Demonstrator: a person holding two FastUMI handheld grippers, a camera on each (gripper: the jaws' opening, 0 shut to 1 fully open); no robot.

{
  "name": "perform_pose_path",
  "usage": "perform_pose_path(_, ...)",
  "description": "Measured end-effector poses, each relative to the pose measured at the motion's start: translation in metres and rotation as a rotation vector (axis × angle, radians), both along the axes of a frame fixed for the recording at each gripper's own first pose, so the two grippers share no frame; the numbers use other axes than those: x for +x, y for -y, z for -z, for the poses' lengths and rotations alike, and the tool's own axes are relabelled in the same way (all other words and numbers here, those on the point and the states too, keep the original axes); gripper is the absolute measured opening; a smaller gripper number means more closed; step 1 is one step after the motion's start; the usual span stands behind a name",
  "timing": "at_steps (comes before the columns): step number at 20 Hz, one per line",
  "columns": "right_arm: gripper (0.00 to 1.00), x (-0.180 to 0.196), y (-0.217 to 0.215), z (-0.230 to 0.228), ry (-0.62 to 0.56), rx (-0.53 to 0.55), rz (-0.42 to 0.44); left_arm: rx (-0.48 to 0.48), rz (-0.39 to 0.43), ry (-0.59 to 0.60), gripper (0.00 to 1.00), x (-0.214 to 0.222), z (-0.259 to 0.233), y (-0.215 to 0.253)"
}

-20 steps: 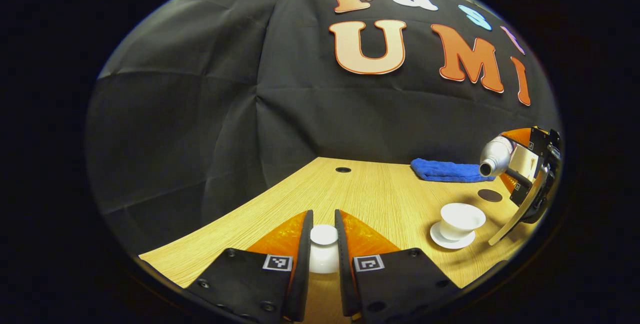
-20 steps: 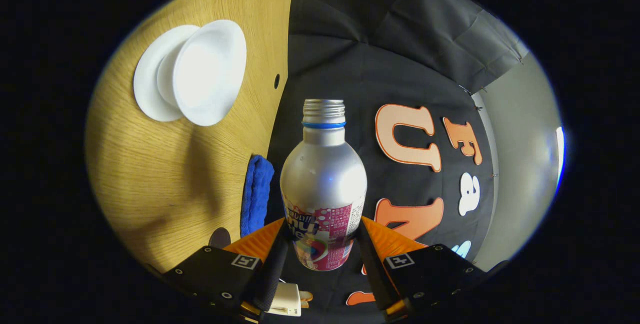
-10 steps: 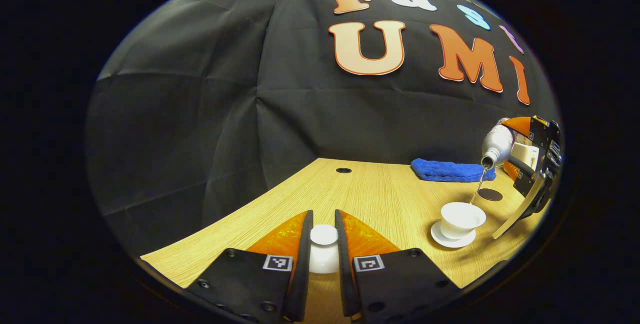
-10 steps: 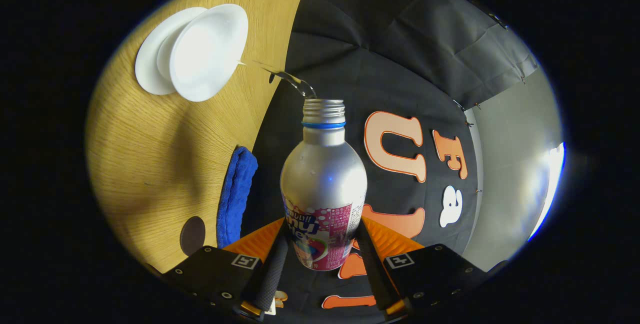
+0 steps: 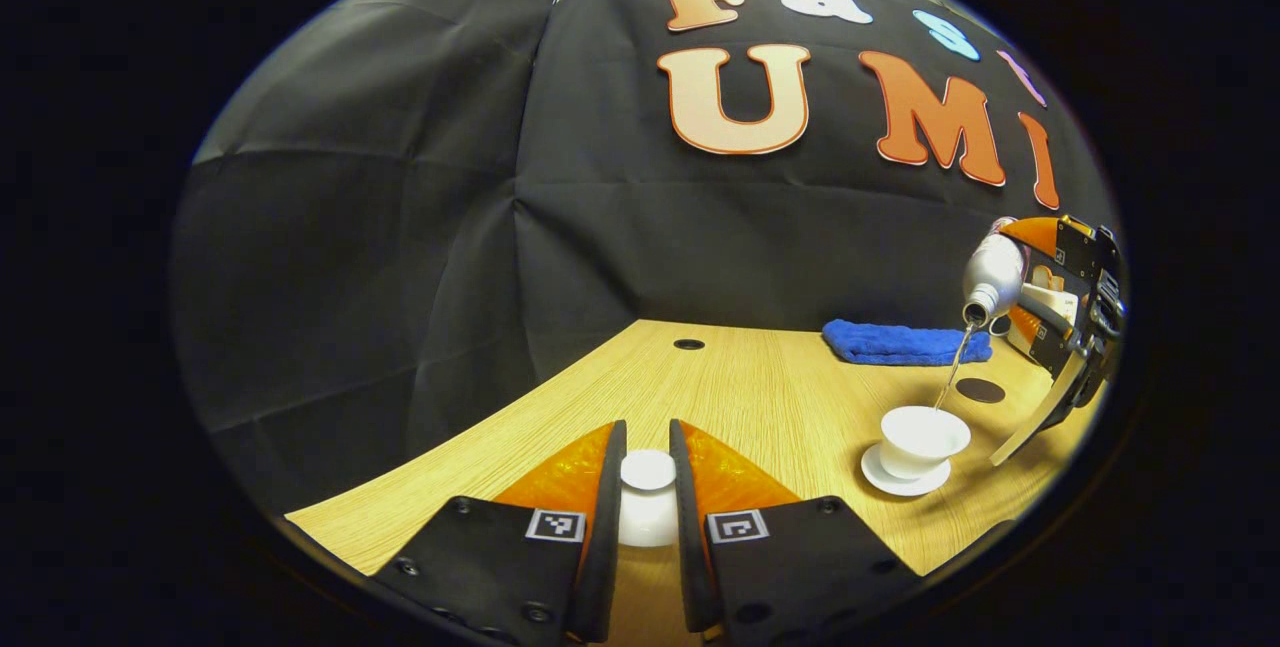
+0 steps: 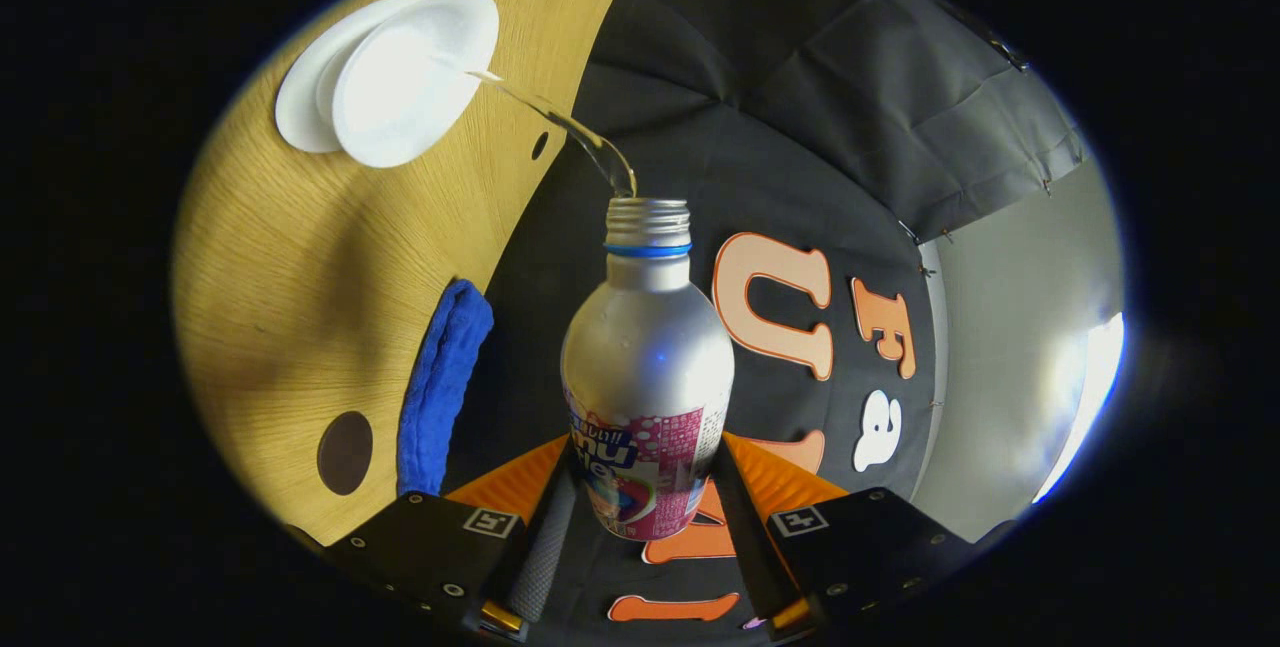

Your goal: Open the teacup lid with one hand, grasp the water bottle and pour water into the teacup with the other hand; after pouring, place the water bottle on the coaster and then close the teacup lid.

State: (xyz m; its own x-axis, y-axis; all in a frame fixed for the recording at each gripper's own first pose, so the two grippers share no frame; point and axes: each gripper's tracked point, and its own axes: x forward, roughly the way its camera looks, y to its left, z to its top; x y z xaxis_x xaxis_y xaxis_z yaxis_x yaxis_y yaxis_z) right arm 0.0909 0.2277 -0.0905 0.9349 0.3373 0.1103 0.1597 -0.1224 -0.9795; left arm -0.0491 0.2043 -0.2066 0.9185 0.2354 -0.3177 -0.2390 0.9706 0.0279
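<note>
— What's changed?

— A second ago my water bottle (image 6: 647,367) lay level and dry; now it's tipped further, and a thin stream arcs from its mouth into the teacup (image 6: 415,77).

— Your grips?

— My right gripper (image 6: 640,517) has its fingers clamped on the bottle's label. My left gripper (image 5: 647,517) pinches the lid (image 5: 647,487) above the bench (image 5: 740,387).

— Advice?

— Keep the tilt shallow; the stream lands near the rim. The coaster (image 6: 345,452) waits beside the blue cloth (image 6: 440,387).
</note>
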Motion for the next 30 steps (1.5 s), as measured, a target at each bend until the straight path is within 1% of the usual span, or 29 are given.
perform_pose_path(1,0.76,-0.001,-0.001,-0.001,0.004,-0.004,-0.004,0.001,0.000,0.000,0.26,-0.001,0.001,0.000)
perform_pose_path(2,0.76,0.001,-0.001,-0.002,0.008,-0.009,-0.007,0.001,0.001,0.001,0.31,-0.001,0.000,0.000)
perform_pose_path(5,0.76,0.003,0.000,-0.004,0.027,-0.019,-0.012,0.001,0.000,0.004,0.31,-0.001,0.000,0.000)
perform_pose_path(6,0.76,0.002,0.000,-0.005,0.033,-0.018,-0.013,0.001,0.002,0.004,0.27,-0.001,-0.001,0.000)
perform_pose_path(7,0.76,0.001,-0.001,-0.005,0.038,-0.018,-0.014,0.002,-0.001,0.004,0.31,-0.001,0.000,0.000)
perform_pose_path(8,0.76,0.001,-0.001,-0.005,0.041,-0.019,-0.015,0.001,0.000,0.003,0.27,-0.001,0.000,0.000)
perform_pose_path(9,0.76,0.001,-0.001,-0.005,0.044,-0.022,-0.018,0.001,0.000,0.003,0.31,-0.001,-0.001,0.000)
perform_pose_path(15,0.76,0.004,-0.003,-0.008,0.042,-0.057,-0.041,0.008,0.002,0.006,0.31,-0.001,-0.001,0.001)
perform_pose_path(16,0.76,0.003,-0.004,-0.009,0.045,-0.064,-0.045,0.006,0.002,0.008,0.27,-0.001,-0.001,0.001)
perform_pose_path(17,0.76,0.003,-0.004,-0.009,0.045,-0.067,-0.050,0.006,0.004,0.009,0.31,-0.001,-0.002,0.001)
perform_pose_path(18,0.73,0.003,-0.005,-0.009,0.047,-0.068,-0.055,0.008,0.004,0.009,0.31,-0.001,-0.001,0.001)
perform_pose_path(19,0.76,0.002,-0.006,-0.009,0.047,-0.068,-0.061,0.009,0.008,0.008,0.30,-0.001,-0.001,0.001)
perform_pose_path(20,0.73,0.002,-0.007,-0.009,0.049,-0.066,-0.066,0.009,0.009,0.011,0.26,0.000,-0.002,0.002)
perform_pose_path(21,0.76,0.001,-0.007,-0.008,0.048,-0.064,-0.072,0.009,0.013,0.013,0.26,-0.001,-0.002,0.002)
perform_pose_path(22,0.73,0.002,-0.008,-0.007,0.044,-0.064,-0.079,0.010,0.013,0.017,0.31,0.000,-0.003,0.002)
perform_pose_path(23,0.76,0.002,-0.008,-0.007,0.043,-0.066,-0.086,0.014,0.015,0.019,0.31,-0.001,-0.004,0.002)
perform_pose_path(28,0.77,0.005,-0.010,-0.007,0.024,-0.073,-0.114,0.028,0.026,0.041,0.30,0.002,-0.013,0.006)
perform_pose_path(29,0.77,0.005,-0.010,-0.005,0.019,-0.074,-0.118,0.024,0.029,0.045,0.26,0.004,-0.015,0.008)
perform_pose_path(30,0.77,0.005,-0.011,-0.003,0.008,-0.077,-0.122,0.022,0.030,0.048,0.26,0.008,-0.017,0.010)
